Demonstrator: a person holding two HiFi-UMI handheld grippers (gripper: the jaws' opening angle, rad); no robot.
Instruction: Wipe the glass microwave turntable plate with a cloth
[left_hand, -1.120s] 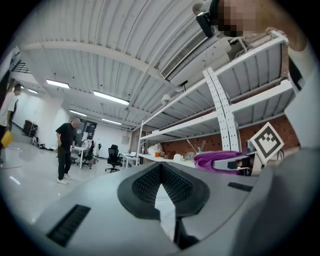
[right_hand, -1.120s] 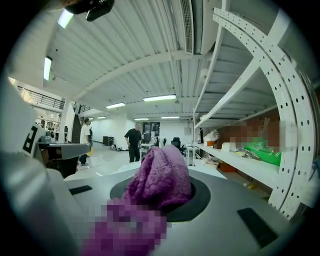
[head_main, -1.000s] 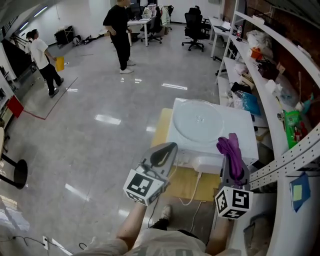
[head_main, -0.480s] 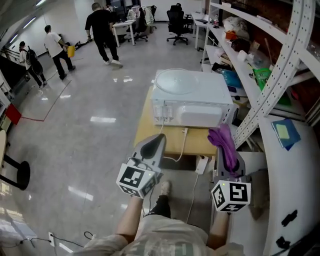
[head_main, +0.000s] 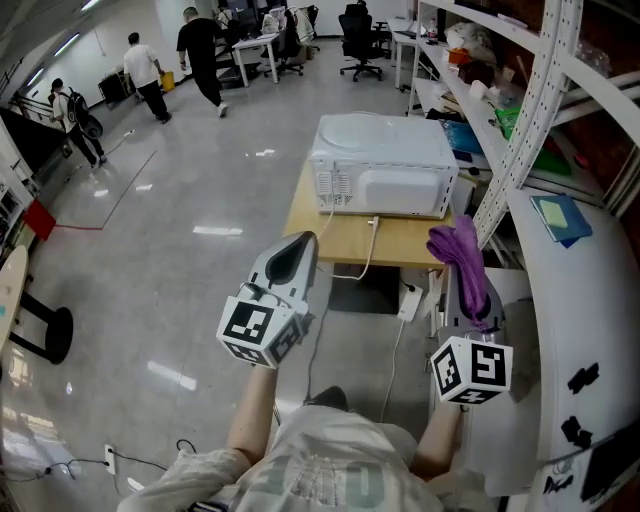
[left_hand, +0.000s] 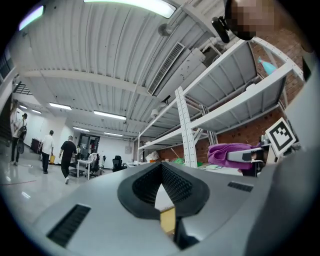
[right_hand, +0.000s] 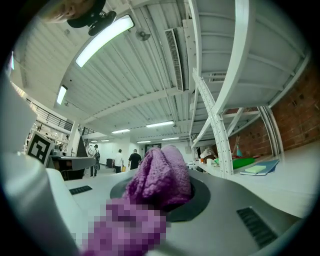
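None of the wiping looks done: your right gripper (head_main: 462, 290) grips the cloth (head_main: 458, 255), your left gripper (head_main: 300, 243) is clenched empty, both well short of the microwave (head_main: 385, 185), whose top bears the plate (head_main: 378, 135).

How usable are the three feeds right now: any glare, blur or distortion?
Head view: sharp, evenly lit, shelf uprights bowed at the edges, light streaks glaring on the glossy floor. Left gripper view: heavy fisheye, dark corners, ceiling lamp blown out, foreground soft. Right gripper view: same fisheye, purple cloth crisp in the jaws, its lower part mosaicked.
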